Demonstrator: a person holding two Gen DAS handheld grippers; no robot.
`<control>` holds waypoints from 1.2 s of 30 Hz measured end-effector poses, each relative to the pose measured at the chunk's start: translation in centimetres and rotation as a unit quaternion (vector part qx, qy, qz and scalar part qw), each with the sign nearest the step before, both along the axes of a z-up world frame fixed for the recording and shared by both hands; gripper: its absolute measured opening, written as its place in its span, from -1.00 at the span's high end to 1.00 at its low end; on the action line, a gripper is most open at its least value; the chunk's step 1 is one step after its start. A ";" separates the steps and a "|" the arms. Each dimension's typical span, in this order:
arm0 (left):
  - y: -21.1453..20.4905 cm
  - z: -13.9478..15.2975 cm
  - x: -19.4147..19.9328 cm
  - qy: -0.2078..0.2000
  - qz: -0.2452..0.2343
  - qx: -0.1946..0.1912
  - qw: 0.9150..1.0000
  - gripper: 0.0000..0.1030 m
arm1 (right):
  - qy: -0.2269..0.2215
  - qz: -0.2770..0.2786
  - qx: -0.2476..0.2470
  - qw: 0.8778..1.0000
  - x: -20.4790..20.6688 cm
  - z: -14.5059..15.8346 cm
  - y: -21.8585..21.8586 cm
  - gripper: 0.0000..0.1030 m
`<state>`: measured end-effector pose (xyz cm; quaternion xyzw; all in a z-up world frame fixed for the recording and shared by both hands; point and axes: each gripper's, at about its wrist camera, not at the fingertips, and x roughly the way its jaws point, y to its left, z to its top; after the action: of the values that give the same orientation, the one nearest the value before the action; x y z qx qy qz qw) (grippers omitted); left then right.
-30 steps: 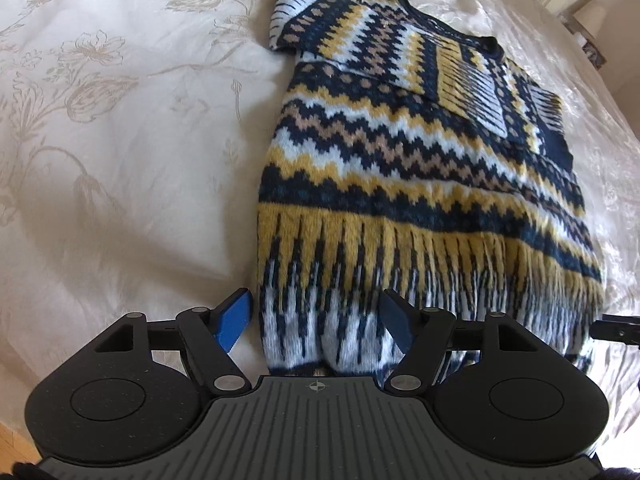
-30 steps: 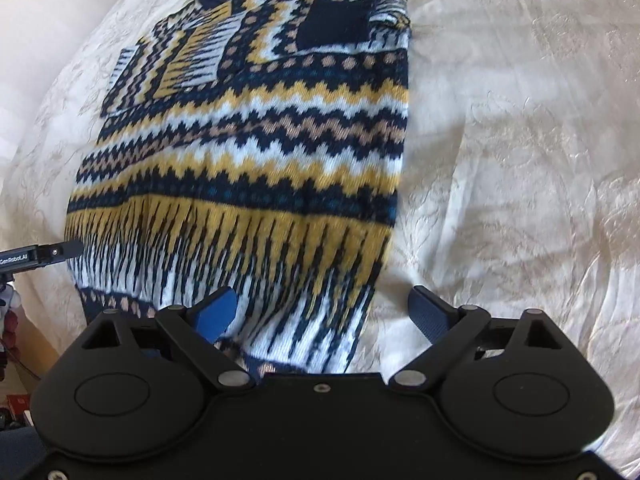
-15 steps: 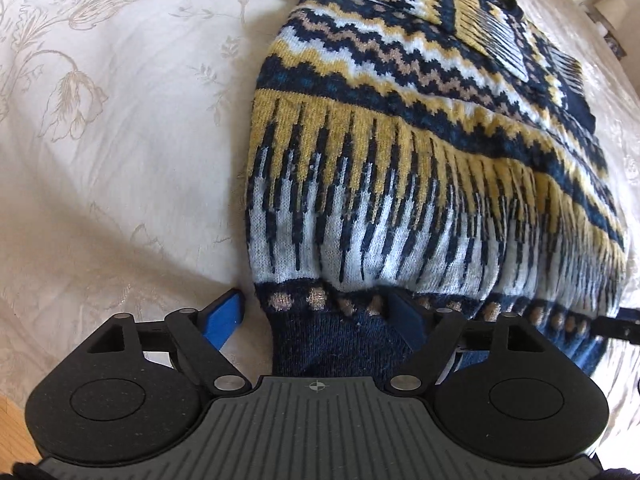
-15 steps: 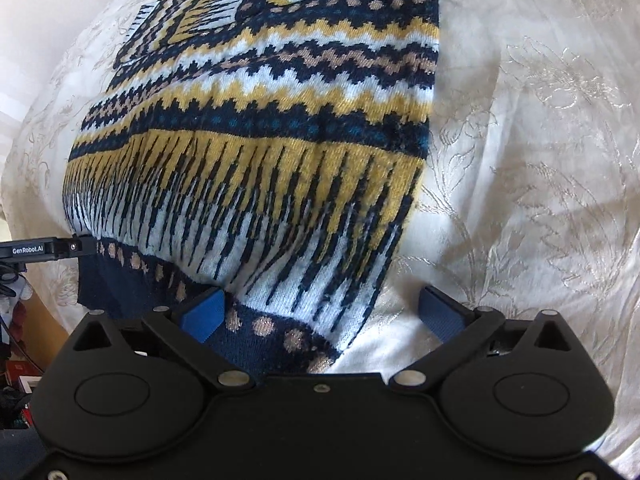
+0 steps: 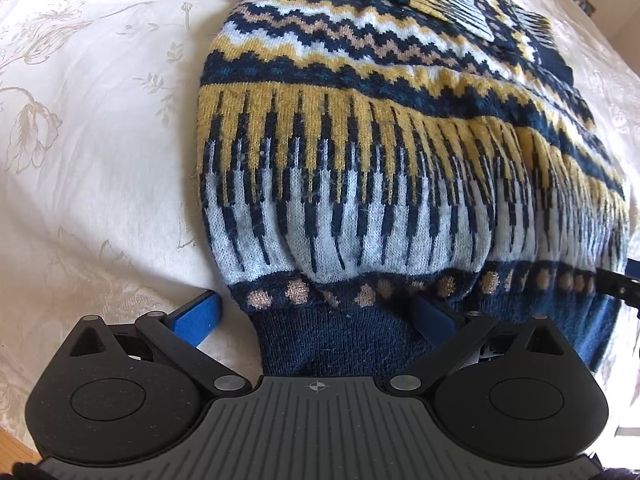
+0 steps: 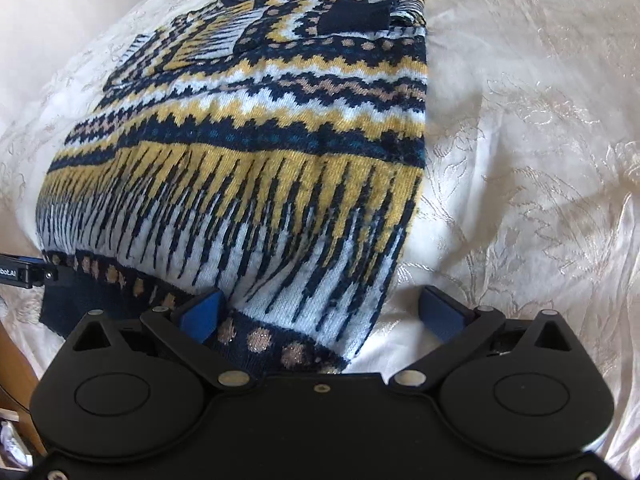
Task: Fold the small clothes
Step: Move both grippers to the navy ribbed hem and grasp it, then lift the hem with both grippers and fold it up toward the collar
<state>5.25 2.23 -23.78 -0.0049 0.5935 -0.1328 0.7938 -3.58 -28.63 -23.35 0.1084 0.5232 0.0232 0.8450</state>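
Note:
A knitted sweater [image 5: 384, 152] in navy, yellow and white lies flat on the bed, sleeves folded in at the far end; it also shows in the right wrist view [image 6: 256, 168]. My left gripper [image 5: 314, 314] is open, its blue fingers astride the sweater's left hem corner, with the navy ribbed hem [image 5: 344, 332] between them. My right gripper [image 6: 320, 312] is open astride the right hem corner, with the dotted hem band [image 6: 276, 348] between its fingers. Each gripper's tip shows at the edge of the other's view.
A cream floral bedspread [image 5: 92, 128] covers the bed all around the sweater, and it also shows in the right wrist view [image 6: 532, 168]. The bed's near edge and a wooden floor [image 5: 12, 448] lie just behind the grippers. Furniture stands beyond the far right corner.
Both grippers have moved closer to the sweater's hem, which first came into view between the fingers. Both stay open.

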 end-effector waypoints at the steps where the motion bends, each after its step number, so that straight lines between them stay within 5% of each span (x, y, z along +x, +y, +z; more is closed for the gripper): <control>1: -0.2 0.0 -0.2 -0.003 -0.001 0.000 1.000 -0.99 | 0.004 -0.006 -0.003 1.000 0.0 0.2 0.2 -1.00; 5: 0.6 0.2 -1.0 -0.013 -0.007 -0.004 1.000 -0.97 | 0.003 -0.026 0.012 1.000 -1.0 1.0 0.3 -1.00; 12: 2.0 0.9 -3.8 -0.045 -0.039 -0.010 0.998 -0.51 | -0.001 -0.023 0.031 0.999 -3.9 1.2 2.0 -0.83; 29: 4.7 1.1 -4.4 -0.038 0.001 -0.060 0.998 -0.24 | 0.006 -0.045 0.056 0.997 -6.0 0.7 3.3 -0.73; 36: 4.2 1.2 -3.2 -0.035 0.005 -0.071 0.997 0.06 | 0.013 -0.038 0.065 0.997 -5.1 0.2 3.3 -0.72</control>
<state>2.01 6.41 -22.55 -0.0599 0.5543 -0.1705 0.8124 -8.72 -25.35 -23.11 0.1829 0.5273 0.0233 0.8294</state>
